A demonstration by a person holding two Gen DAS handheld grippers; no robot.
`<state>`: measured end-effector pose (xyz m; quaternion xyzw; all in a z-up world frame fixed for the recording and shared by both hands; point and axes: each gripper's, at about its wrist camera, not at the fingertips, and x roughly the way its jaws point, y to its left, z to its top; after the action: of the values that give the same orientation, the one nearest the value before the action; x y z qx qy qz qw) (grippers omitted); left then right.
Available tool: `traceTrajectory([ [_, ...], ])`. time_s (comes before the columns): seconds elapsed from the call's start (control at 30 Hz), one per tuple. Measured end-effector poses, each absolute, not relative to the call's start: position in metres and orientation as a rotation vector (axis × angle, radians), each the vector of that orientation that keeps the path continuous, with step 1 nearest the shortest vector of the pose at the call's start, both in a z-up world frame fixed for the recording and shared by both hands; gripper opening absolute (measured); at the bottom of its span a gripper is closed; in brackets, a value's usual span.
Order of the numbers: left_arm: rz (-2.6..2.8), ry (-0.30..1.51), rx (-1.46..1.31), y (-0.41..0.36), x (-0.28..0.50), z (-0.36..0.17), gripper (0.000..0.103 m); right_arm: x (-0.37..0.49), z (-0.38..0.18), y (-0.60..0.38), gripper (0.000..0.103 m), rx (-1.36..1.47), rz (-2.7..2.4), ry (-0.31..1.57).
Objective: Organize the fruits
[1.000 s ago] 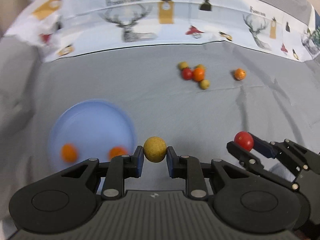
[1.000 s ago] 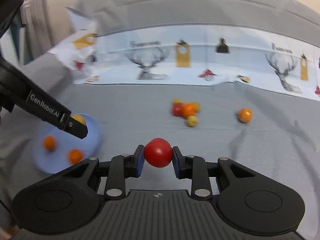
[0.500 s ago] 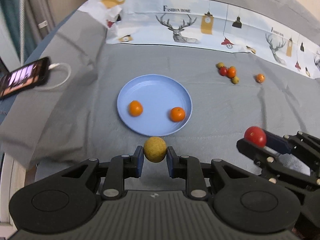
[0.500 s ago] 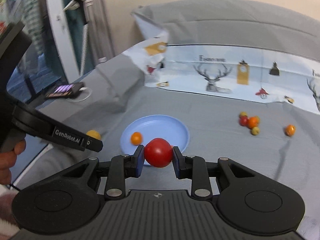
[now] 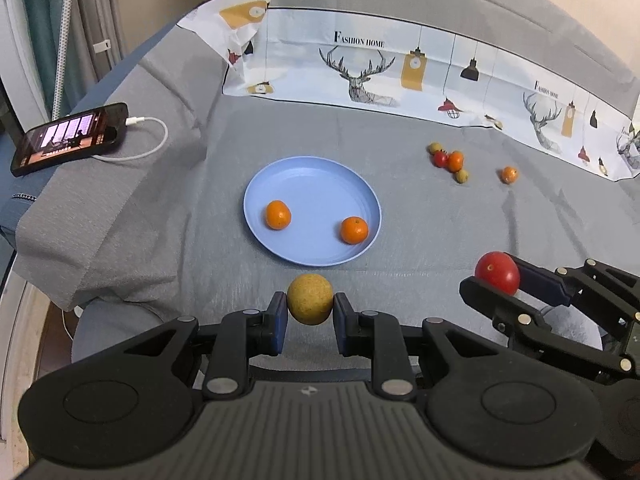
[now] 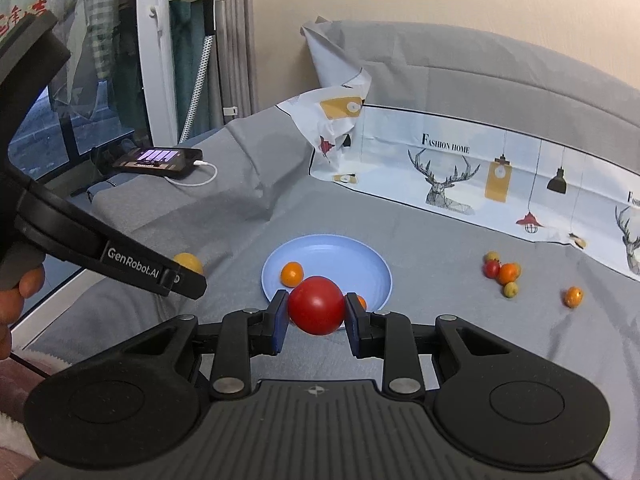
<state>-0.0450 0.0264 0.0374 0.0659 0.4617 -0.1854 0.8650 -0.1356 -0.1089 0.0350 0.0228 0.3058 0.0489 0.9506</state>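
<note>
My left gripper [image 5: 310, 312] is shut on a yellow round fruit [image 5: 310, 298], held above the grey bed sheet just in front of the blue plate [image 5: 316, 176]. The plate holds two oranges [image 5: 278, 214] [image 5: 354, 230]. My right gripper [image 6: 316, 318] is shut on a red tomato [image 6: 316, 305], held above the near side of the plate [image 6: 332, 250]; it shows in the left wrist view [image 5: 498, 276] at the right. A cluster of small fruits [image 5: 450, 161] and a lone orange [image 5: 509, 175] lie on the sheet to the far right.
A phone [image 5: 70, 138] on a white charging cable lies on the folded grey cover at the left. A printed white cloth [image 5: 420, 68] runs along the back. The bed edge drops off at the left, near a window.
Both grippers have pulled back and up with their fruits. The plate, close under the left gripper before, now lies further ahead, and the views turned left to show the phone.
</note>
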Motion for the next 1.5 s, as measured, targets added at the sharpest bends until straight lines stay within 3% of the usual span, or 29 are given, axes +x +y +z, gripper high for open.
traceTrajectory([
  [0.97, -0.377, 0.983, 0.115, 0.029, -0.037, 0.034, 0.027, -0.129, 0.030, -0.105, 0.031, 0.034, 0.109, 0.646],
  [1.5, -0.326, 1.026, 0.099, 0.026, 0.005, 0.014, 0.027, -0.104, 0.013, -0.109, 0.031, 0.053, 0.093, 0.700],
])
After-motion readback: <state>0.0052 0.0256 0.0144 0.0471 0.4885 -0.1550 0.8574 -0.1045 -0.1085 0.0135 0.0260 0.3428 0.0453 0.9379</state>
